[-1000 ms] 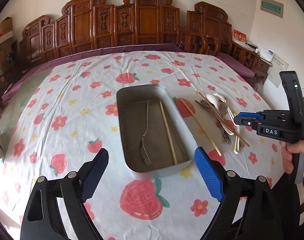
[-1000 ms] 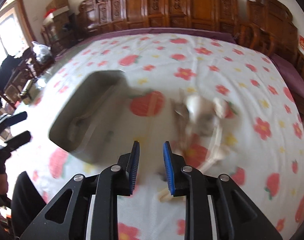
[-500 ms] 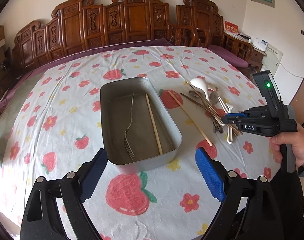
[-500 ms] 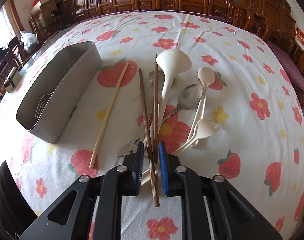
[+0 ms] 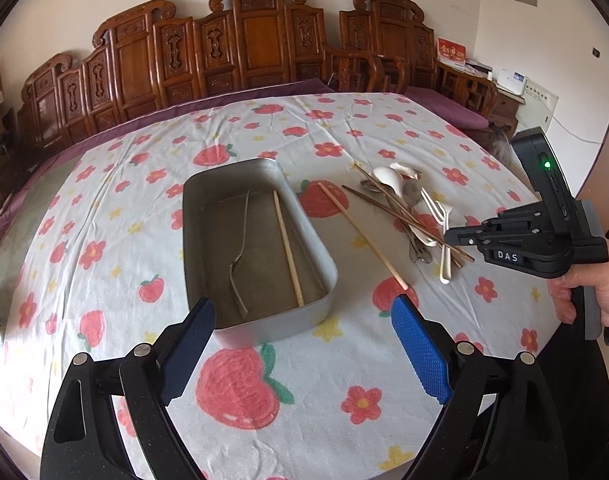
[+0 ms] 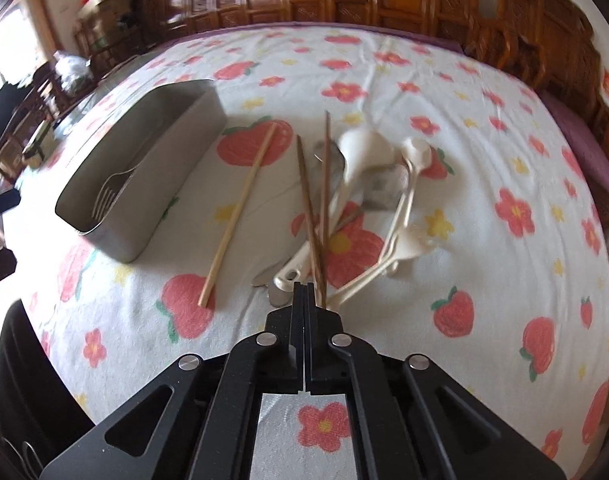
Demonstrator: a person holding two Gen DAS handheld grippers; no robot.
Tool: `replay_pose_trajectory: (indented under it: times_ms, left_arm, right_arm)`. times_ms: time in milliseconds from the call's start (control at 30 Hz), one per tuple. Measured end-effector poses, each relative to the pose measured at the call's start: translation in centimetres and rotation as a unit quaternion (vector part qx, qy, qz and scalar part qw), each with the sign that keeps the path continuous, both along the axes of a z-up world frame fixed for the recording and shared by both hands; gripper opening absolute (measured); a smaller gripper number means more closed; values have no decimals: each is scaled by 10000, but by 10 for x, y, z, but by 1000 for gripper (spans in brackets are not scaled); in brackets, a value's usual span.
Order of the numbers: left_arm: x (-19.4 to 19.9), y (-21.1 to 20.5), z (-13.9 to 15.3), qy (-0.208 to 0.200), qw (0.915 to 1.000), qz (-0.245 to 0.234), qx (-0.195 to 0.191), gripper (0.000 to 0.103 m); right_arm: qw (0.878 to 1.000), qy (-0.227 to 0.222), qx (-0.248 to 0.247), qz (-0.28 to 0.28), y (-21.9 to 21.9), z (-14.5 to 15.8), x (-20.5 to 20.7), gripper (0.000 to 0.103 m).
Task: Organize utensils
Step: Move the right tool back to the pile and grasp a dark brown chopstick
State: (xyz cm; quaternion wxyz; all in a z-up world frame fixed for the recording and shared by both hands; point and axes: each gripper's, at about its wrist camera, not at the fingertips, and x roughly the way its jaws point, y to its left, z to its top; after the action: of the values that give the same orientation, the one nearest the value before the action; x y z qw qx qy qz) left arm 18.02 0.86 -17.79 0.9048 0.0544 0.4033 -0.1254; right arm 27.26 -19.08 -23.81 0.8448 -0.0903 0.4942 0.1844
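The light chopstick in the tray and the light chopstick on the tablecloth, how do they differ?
The chopstick in the tray lies inside the metal tray, beside a fork; the chopstick on the tablecloth lies outside it, on the cloth between the tray and the utensil pile. The one in the tray runs along the tray's length; the other slants away. Both are pale, thin and untouched.

The desk [image 5: 240, 384] is covered by a white cloth [image 5: 104, 216] printed with strawberries and red flowers. Carved dark wooden chairs [image 5: 260, 44] are ranged along its far side against a pale wall [image 5: 464, 4]. A purple cushion [image 6: 592, 152] is seen at the right.
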Motion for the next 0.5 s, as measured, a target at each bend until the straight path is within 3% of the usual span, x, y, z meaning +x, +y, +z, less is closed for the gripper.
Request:
replay_pose_trajectory:
  times_ms: [67,133,500]
  left_arm:
    - [0,-4,0,-12,10000,-26,3,86]
    - [0,-8,0,3,10000,-31,-14,86]
    - [-1,-32,-1,42,9999,-89,-101,86]
  right_arm:
    - [10000,-24,-58,40,3,-1,0,1]
    - [9998,-47,-174,61,5,-3,3,12]
    - [9985,147,-502,145,5,-14,16,11]
